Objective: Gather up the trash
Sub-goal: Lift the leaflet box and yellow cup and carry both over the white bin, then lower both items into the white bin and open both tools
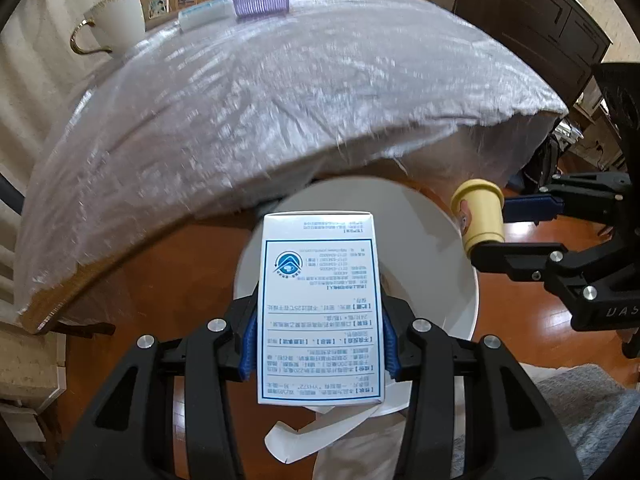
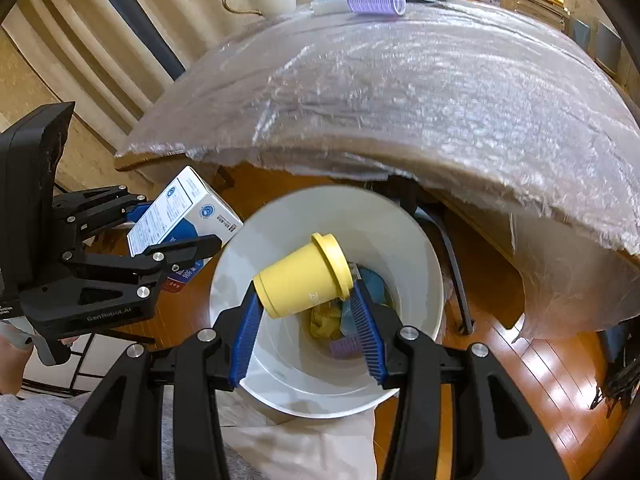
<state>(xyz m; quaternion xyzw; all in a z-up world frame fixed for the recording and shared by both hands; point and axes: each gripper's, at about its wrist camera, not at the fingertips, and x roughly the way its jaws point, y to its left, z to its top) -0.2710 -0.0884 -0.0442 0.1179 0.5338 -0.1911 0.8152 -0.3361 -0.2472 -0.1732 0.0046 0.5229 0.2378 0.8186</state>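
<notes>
My left gripper [image 1: 318,280] is shut on a white medicine box [image 1: 320,312] with blue print, held over the near rim of the white trash bin [image 1: 452,264]. The box also shows in the right wrist view [image 2: 176,220], left of the bin [image 2: 424,248]. My right gripper [image 2: 306,304] is shut on a yellow cup [image 2: 304,276], tilted on its side above the bin's opening. The cup also shows in the left wrist view [image 1: 480,212]. Yellow, blue and purple trash [image 2: 340,332] lies in the bin's bottom.
A table under clear plastic sheeting [image 1: 280,92] stands behind the bin. On its far edge are a white mug [image 1: 116,16], a purple hair roller [image 1: 262,2] and a white tube [image 1: 204,14]. Wooden floor [image 2: 540,360] surrounds the bin.
</notes>
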